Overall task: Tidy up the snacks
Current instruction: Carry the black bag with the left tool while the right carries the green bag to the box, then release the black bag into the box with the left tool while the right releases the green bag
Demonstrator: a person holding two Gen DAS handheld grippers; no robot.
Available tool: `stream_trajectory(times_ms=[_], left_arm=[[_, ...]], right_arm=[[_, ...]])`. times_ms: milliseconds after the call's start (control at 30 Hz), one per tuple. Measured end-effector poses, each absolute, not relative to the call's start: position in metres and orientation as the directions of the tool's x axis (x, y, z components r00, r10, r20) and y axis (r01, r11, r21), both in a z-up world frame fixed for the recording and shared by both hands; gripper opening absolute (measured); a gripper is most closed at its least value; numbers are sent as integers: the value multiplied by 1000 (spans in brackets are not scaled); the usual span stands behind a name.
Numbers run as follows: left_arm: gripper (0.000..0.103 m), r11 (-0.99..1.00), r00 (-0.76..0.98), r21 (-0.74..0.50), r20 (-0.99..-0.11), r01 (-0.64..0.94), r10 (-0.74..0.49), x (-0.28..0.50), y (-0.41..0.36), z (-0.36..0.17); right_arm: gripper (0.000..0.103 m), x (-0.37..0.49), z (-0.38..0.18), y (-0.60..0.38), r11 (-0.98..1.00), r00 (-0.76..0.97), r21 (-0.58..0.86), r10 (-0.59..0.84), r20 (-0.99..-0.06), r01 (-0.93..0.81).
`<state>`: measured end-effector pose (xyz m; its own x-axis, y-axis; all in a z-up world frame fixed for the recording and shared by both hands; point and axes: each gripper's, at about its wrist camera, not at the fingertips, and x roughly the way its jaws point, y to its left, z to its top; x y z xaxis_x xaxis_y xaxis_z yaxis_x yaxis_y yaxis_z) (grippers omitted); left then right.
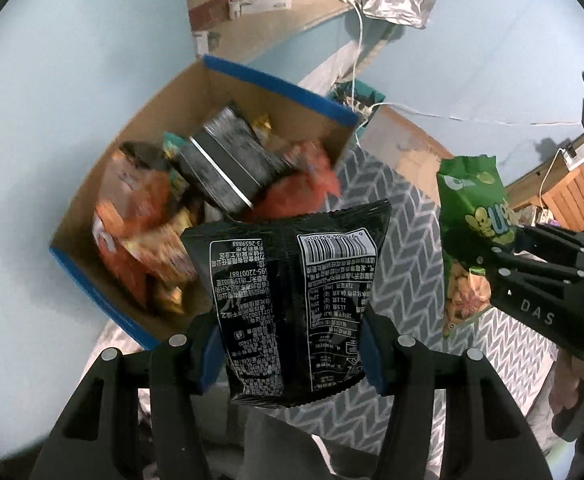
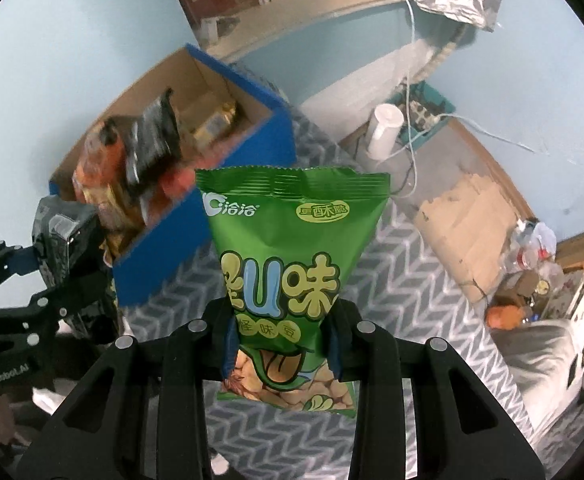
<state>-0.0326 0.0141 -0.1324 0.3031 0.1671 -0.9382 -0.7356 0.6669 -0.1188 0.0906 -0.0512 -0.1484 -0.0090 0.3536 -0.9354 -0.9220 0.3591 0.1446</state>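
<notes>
Left wrist view: left tongs [image 1: 292,344] clamp a black packet [image 1: 292,300] just beside the snack-filled box [image 1: 276,84]; right tongs [image 2: 280,344] clamp a green bag [image 2: 288,264] above the rug [image 2: 404,280]

A lived-in home room: chevron rug [image 2: 404,264], power strip [image 2: 420,114], flattened cardboard [image 2: 468,220]

The left gripper [image 1: 292,344] is closed on a black snack packet [image 1: 292,300], its blue-padded fingers [image 1: 208,360] pinching the packet's lower half from both sides, and it is held just in front of the cardboard box [image 1: 164,100]. The right gripper [image 2: 280,344] clamps a green snack bag [image 2: 288,248] near the bag's bottom, upright, to the right of that box and beside the left gripper [image 2: 32,280].
</notes>
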Motion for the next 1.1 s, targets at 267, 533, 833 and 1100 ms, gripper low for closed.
stream_trajectory(times_ms=[267, 533, 833, 1100], left_arm=[[58, 667, 306, -121, -937, -735, 168, -44, 70, -128], [58, 671, 307, -115, -936, -732, 174, -46, 128, -122], [58, 699, 266, -113, -957, -706, 114, -28, 163, -144], [71, 718, 260, -94, -957, -690, 125, -23, 171, -145]], right_arm=[[32, 83, -144, 10, 326, -18, 145, 365, -931, -934], [32, 78, -150, 63, 276, -34, 133, 334, -942, -952], [33, 74, -158, 100, 250, -39, 121, 308, -951, -961], [40, 74, -148, 105, 266, 5, 83, 314, -949, -960]])
